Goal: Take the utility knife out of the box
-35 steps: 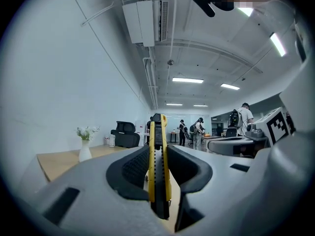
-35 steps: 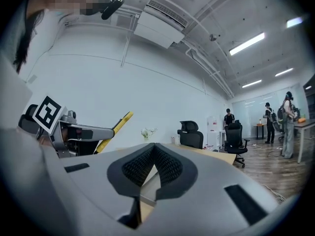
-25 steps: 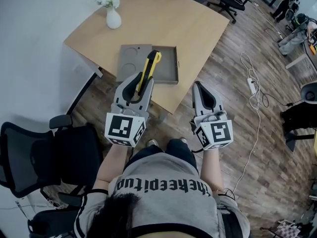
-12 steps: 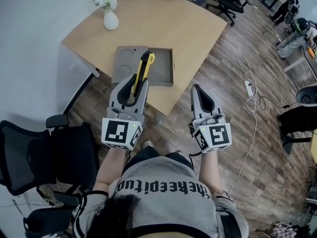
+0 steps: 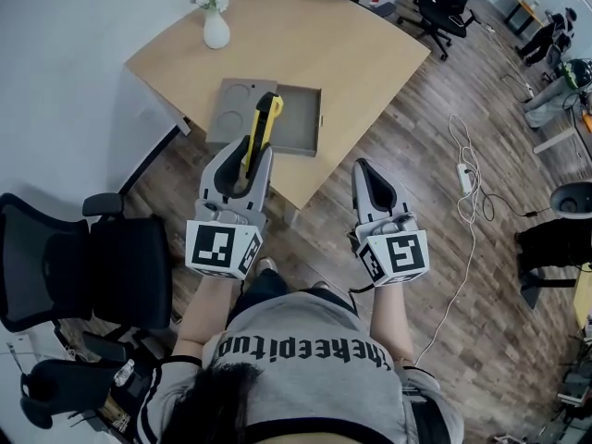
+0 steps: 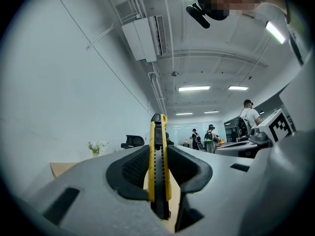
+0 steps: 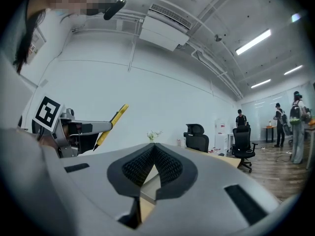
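We find the left gripper (image 5: 250, 151) clamped on the utility knife (image 5: 264, 118) at its rear end. This evidently lifts it clear of the box (image 5: 298, 123) at the table's (image 5: 351, 54) near edge. The right gripper (image 5: 363, 167) is closed and empty.
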`<state>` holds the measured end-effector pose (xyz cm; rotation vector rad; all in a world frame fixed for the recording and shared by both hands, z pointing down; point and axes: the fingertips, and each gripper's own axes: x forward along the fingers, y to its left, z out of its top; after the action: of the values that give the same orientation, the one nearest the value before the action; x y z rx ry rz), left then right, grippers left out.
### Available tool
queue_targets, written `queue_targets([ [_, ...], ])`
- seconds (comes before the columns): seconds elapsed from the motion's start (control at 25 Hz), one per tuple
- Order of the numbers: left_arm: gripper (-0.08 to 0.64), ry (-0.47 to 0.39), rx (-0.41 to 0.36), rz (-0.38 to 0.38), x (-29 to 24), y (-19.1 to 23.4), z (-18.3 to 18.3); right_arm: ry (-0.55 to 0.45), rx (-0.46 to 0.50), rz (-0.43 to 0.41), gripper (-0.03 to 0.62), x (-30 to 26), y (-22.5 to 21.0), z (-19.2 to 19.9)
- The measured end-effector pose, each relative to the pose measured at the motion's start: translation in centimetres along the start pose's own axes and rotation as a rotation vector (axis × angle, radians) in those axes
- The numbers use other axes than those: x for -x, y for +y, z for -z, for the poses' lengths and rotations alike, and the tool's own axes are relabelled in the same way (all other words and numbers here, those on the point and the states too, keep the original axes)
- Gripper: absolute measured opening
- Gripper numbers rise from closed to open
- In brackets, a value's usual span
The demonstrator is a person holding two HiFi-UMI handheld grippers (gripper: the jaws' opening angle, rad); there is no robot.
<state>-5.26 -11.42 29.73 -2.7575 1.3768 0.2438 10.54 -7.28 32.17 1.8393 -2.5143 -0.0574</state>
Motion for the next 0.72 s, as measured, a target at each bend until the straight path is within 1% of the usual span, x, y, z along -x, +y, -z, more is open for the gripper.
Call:
queue_targets([
  [0.2,0.126,-0.009,-0.01,-0.042,1.0,-1.8,-0.6,-0.008,0.013,-0.049,0.006,1.6,-0.3,-0.6],
  [0.72,0.126,-0.031,-0.023,-0.129,4.3,-5.5,-1.8,-0.017,0.009,-0.125,0.006,5.7,-0.5,-0.8],
])
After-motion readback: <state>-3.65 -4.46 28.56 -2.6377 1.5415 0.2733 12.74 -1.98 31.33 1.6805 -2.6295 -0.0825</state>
